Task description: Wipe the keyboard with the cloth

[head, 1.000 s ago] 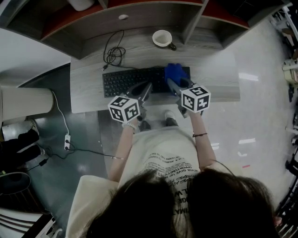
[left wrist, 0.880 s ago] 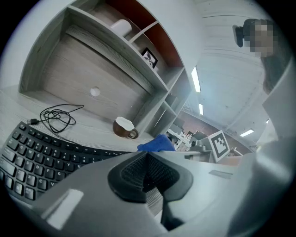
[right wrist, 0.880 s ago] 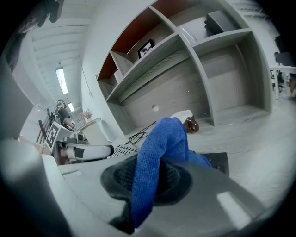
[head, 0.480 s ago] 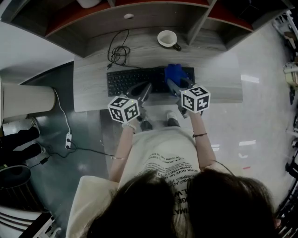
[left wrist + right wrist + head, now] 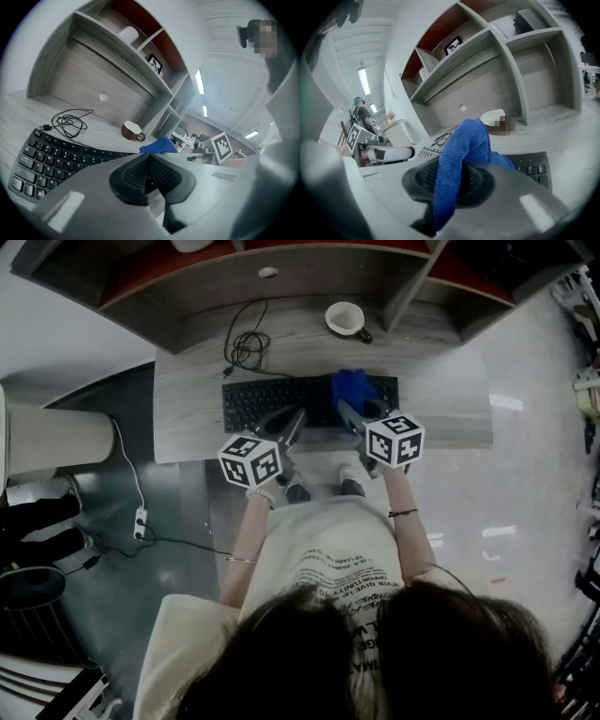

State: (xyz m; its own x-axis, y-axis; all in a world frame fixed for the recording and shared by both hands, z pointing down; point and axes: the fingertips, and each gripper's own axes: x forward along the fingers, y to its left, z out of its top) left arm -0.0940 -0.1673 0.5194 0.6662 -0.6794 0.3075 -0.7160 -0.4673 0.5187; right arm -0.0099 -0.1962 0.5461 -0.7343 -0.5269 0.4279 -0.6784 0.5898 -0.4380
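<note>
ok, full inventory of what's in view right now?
keyboard: 1, black, on the desk, in front of the person
cloth: 1, blue, over the keyboard's right part
mug: 1, brown, white inside, at the desk's back, right of the cable
cable: 1, black, coiled behind the keyboard
desk: 1, grey wood
shelf unit: 1, grey wood, at the desk's back
power strip: 1, white, on the floor at left
left gripper: 1, grey, jaws together on nothing, over the keyboard's near edge
right gripper: 1, grey, jaws closed on the cloth
</note>
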